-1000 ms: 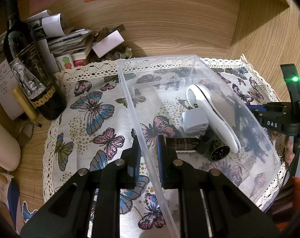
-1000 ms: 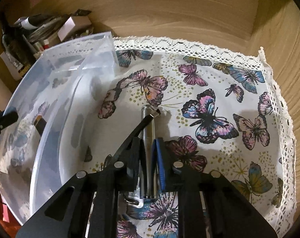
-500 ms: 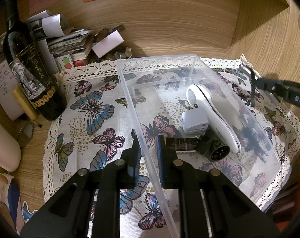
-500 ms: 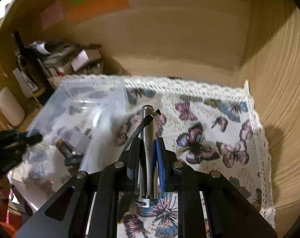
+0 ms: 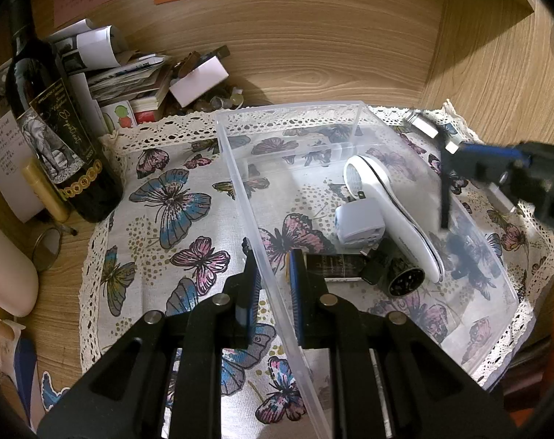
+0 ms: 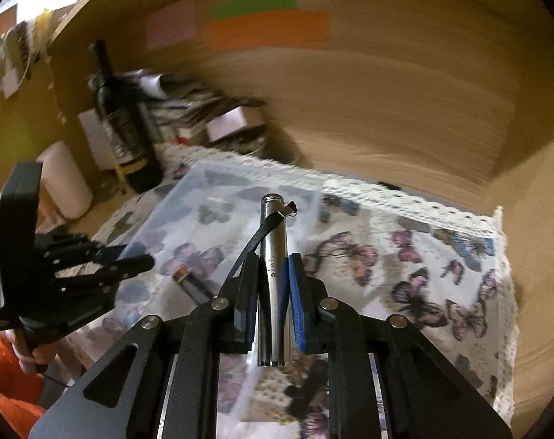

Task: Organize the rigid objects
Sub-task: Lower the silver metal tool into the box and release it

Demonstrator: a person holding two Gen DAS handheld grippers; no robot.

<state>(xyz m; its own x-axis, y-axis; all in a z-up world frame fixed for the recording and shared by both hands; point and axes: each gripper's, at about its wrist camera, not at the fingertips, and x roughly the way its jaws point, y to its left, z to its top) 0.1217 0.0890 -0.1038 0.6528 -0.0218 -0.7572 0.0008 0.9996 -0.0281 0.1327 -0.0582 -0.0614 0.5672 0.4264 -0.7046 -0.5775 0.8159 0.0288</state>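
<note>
Wooden alcove w/ butterfly cloth [image 5: 174, 219] over counter, wine bottle [image 5: 53, 117] standing at left edge of cloth. Left tool [image 5: 273, 278] clamped on near long wall of clear bin [image 5: 240, 190], one finger inside, one outside. Bin held white handheld device [image 5: 390, 208], white plug adapter [image 5: 359, 225], dark small items beside them. Right tool [image 6: 273, 274] clenched on metal pen-torch [image 6: 273, 256] w/ black strap, held in air above bin's right side, clear of cloth
</note>
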